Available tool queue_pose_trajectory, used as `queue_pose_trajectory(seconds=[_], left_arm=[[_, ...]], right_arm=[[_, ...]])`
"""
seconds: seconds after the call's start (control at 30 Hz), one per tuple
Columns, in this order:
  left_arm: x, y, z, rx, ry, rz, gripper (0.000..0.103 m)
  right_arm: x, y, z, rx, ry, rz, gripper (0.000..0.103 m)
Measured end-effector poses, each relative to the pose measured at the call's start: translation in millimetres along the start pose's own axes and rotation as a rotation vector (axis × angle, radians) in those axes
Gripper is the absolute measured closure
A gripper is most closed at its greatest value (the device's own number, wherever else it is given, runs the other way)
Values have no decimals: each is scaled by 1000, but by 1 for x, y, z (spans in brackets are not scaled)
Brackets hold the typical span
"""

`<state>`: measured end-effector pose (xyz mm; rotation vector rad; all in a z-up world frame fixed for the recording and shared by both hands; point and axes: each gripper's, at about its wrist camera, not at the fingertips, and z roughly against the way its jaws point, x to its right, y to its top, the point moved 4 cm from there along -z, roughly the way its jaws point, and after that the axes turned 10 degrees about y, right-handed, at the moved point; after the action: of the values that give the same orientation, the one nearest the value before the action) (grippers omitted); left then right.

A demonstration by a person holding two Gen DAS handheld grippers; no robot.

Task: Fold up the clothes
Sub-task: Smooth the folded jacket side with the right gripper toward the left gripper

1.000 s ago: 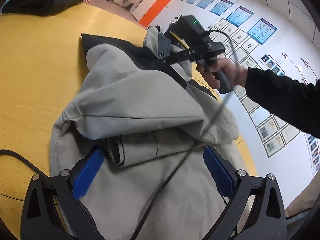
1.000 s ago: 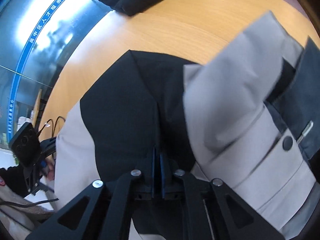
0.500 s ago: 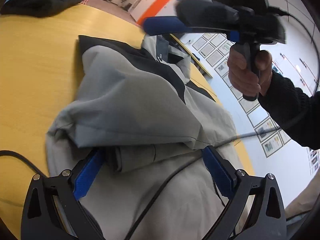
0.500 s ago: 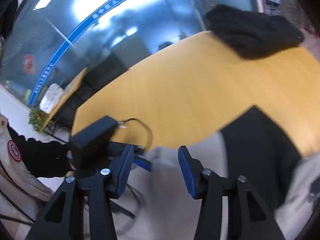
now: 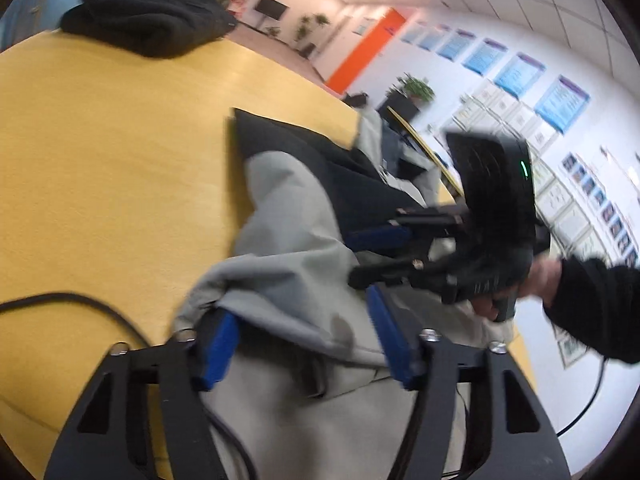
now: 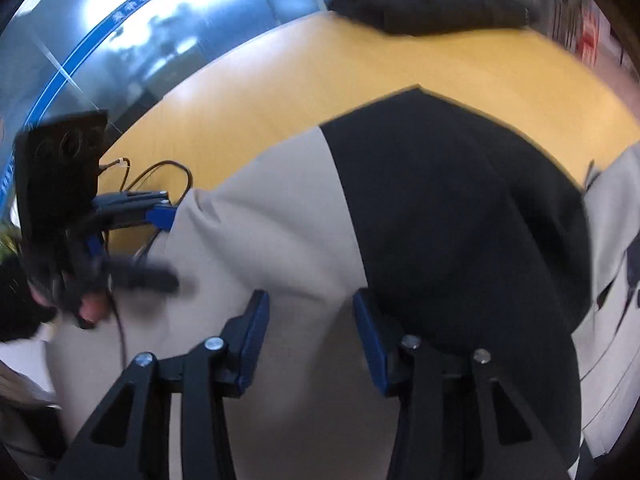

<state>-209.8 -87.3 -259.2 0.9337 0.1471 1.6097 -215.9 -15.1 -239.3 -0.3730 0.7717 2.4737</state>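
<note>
**Closing on a fold of the jacket**

Lying across the yellow counter point(image 5: 100, 168), the grey-and-black jacket point(image 5: 288, 216) was half folded, its black panel toward the far edge and its grey cloth nearest me. I had the left hand-held gripper point(image 5: 308, 344) low over the near grey part; its jaws were about half open and closing, with a bunched ridge of grey fabric between the blue pads point(image 5: 218, 346). Whether the pads pressed the cloth yet, I could not tell. The right hand-held gripper point(image 6: 310, 340) hung over the seam where grey meets black, its jaws partly open and closing slightly, with fabric below them but nothing gripped that I could see. My right hand point(image 5: 540, 280), in a black sleeve point(image 5: 596, 304), held that tool's handle. A folded dark garment point(image 5: 148, 28) lay well apart at the counter's far end, and a black cable point(image 5: 80, 300) trailed over the wood beside the jacket.
</note>
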Motion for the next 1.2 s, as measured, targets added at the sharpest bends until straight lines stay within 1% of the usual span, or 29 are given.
queue_pose_trajectory(seconds=[0.03,0.1,0.17,0.2,0.23,0.27,0.3,0.37,0.4,0.43,0.47,0.53,0.57,0.6,0.63,0.67,0.7,0.73,0.77,0.8,0.83,0.9,0.97,1.03,1.1,1.13,1.2], left_arm=[[-1,-1,1,-4,10,-4,45],[-1,-11,12,-5,21,-35,29],[7,-12,33,36,3,-68,24],[12,-10,45,58,-9,-83,22],[16,-9,57,81,-22,-97,21],[19,-8,69,102,-26,-107,18],[20,-6,85,126,-32,-109,16],[19,-5,108,155,-35,-93,14],[17,-6,120,169,-29,-84,13],[15,-6,133,182,-21,-74,13],[12,-7,142,192,-7,-69,12],[7,-7,159,203,20,-59,12],[6,-6,165,207,27,-54,12],[4,-5,171,212,34,-49,12],[3,-4,177,216,41,-45,12],[4,-2,182,225,45,-48,12],[4,0,188,235,48,-53,12],[4,2,193,244,52,-59,11],[6,5,198,252,51,-65,11],[8,7,206,261,47,-73,11],[10,10,211,273,43,-82,11],[14,17,219,294,35,-98,11],[19,26,224,310,33,-112,10],[27,34,228,310,28,-130,10],[34,43,231,310,22,-147,9],[40,45,231,298,20,-163,8],[50,49,224,245,8,-210,7]], right_arm=[[-3,0,1,17,-20,3,60],[-5,-1,2,37,-58,-9,61],[-8,0,10,54,-85,-10,60],[-14,4,19,81,-81,0,60],[-25,13,28,127,-47,23,60],[-38,23,35,176,0,48,60],[-51,32,36,206,58,71,60],[-72,46,32,220,183,106,59],[-77,51,27,206,212,114,59],[-80,56,15,182,216,113,59],[-79,58,1,147,207,95,59],[-67,56,-27,58,215,9,59],[-66,56,-30,61,222,-11,58],[-71,59,-29,73,225,-11,51],[-77,57,-27,68,213,4,44],[-81,53,-24,64,179,42,41],[-83,54,-20,53,135,91,39],[-89,52,-16,49,95,141,39],[-99,51,-9,69,80,183,39],[-109,51,-5,106,86,196,39],[-113,52,-7,127,92,176,37],[-111,54,-19,141,98,109,35],[-119,59,-41,155,86,92,30],[-130,63,-60,169,69,91,15],[-136,61,-57,195,64,80,15],[-136,58,-47,224,79,63,19],[-134,41,-17,315,120,-2,21]])
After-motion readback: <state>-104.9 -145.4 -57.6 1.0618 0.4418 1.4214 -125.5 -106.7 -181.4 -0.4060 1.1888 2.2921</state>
